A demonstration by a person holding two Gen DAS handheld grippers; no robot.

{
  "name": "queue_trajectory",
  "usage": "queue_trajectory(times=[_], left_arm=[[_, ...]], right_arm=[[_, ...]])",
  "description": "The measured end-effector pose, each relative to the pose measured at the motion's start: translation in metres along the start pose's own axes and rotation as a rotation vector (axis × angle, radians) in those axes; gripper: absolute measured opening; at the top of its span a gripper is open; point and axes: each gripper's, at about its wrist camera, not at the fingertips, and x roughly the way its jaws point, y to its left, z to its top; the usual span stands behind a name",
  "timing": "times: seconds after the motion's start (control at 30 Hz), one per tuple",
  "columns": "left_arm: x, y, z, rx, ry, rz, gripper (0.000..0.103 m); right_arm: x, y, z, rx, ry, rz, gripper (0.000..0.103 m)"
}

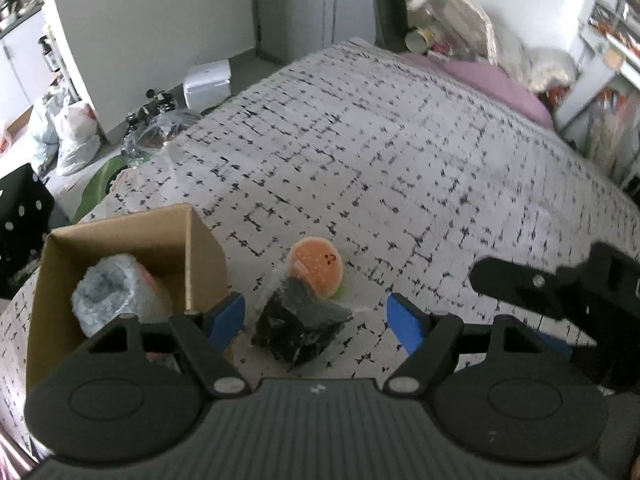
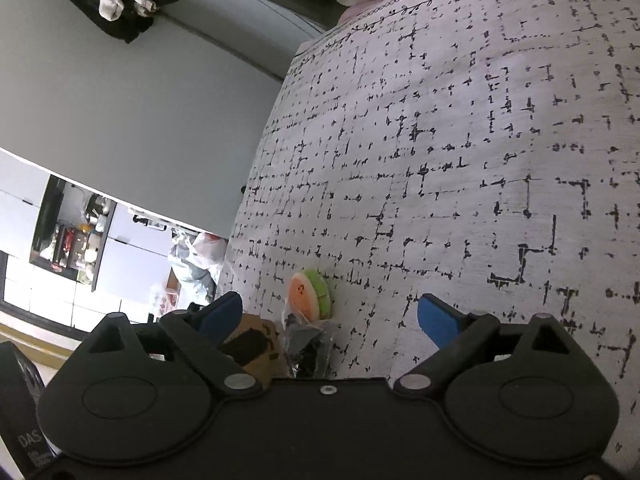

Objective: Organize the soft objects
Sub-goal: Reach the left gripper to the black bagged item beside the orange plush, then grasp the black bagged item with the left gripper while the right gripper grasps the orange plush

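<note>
An open cardboard box (image 1: 200,256) stands on the patterned bed at the left, with a grey fluffy soft item (image 1: 112,292) inside. A dark bagged soft bundle (image 1: 300,324) lies just right of the box, and an orange-and-green round plush (image 1: 318,268) rests against its far side. My left gripper (image 1: 316,318) is open and empty, its blue fingertips either side of the dark bundle. My right gripper (image 2: 330,316) is open and empty, hovering above the bed; the plush (image 2: 310,294), the bundle (image 2: 306,346) and the box (image 2: 256,344) show low between its fingers. The right gripper's body shows in the left wrist view (image 1: 560,288).
The bedspread (image 1: 380,152) is white with black marks. A pink pillow (image 1: 504,84) and bottles lie at the head of the bed. Plastic bags (image 1: 72,132), a white box (image 1: 208,84) and clutter stand on the floor to the left. Shelves (image 1: 608,60) stand at the right.
</note>
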Motion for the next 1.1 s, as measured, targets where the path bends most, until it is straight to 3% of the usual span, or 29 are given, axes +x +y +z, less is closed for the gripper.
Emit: queue_trajectory(times=[0.43, 0.87, 0.93, 1.0, 1.1], left_arm=[[0.035, -0.018, -0.007, 0.042, 0.085, 0.011, 0.068], [0.067, -0.026, -0.012, 0.120, 0.123, 0.082, 0.063], [0.069, -0.025, -0.013, 0.124, 0.119, 0.092, 0.047], [0.069, -0.023, -0.013, 0.126, 0.112, 0.103, 0.037], [0.065, -0.016, -0.011, 0.092, 0.095, 0.074, 0.033]], right_arm=[[0.003, -0.009, 0.005, 0.028, 0.003, 0.011, 0.087], [0.017, -0.010, 0.005, 0.014, 0.037, 0.004, 0.087], [0.020, -0.010, 0.005, 0.012, 0.039, -0.003, 0.087], [0.023, -0.011, 0.007, 0.014, 0.037, -0.012, 0.087], [0.030, -0.009, 0.012, 0.006, 0.031, -0.021, 0.087]])
